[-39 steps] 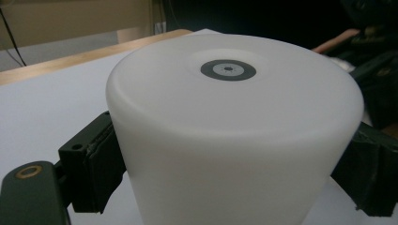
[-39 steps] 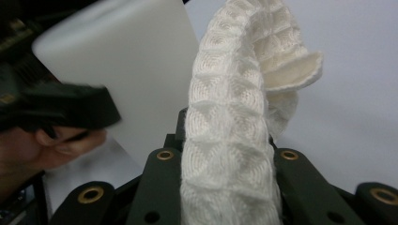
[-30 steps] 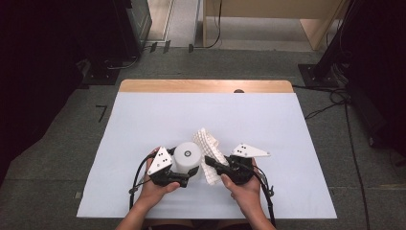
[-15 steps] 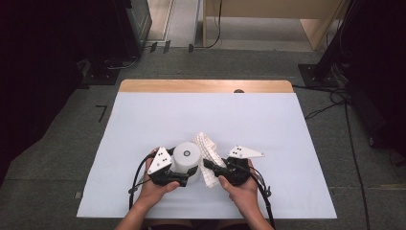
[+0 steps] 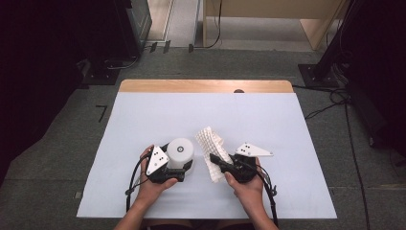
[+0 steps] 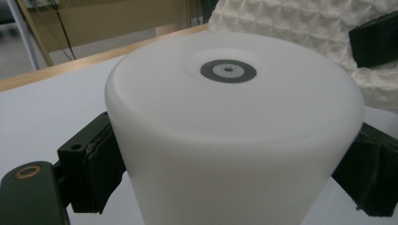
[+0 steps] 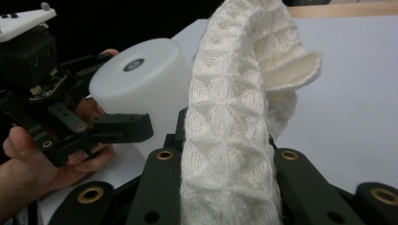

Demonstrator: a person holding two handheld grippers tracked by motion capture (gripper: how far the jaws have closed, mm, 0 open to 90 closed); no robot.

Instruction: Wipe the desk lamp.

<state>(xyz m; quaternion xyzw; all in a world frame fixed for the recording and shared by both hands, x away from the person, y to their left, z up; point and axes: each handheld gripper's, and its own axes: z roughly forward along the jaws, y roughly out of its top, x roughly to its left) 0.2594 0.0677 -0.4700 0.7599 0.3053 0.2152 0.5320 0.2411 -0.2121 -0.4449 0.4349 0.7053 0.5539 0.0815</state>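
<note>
A: What are the two tongs doing right now?

B: The left tongs [image 5: 178, 168] are pinching the smooth white plastic cylinder with a small grey disc on its top [image 5: 180, 152], jaws pressed on opposite sides of its wall. It stands upright on the white-covered worktop [image 5: 143, 120], near the front edge. The right tongs [image 5: 216, 160] are clamped on the white waffle-weave cloth [image 5: 212, 143], which rises from them just beside the cylinder.

A: How would you expect each to handle?

B: The cylinder looks rigid and slick, likely light, so I'd keep the grip low on the wall with steady pressure; it could slide out otherwise. The cloth is soft and floppy, bending over under its own weight in the right gripper view [image 7: 234, 93]. Its texture should give good purchase. Holding it bunched near one end, as now, leaves a free length for wiping
</note>
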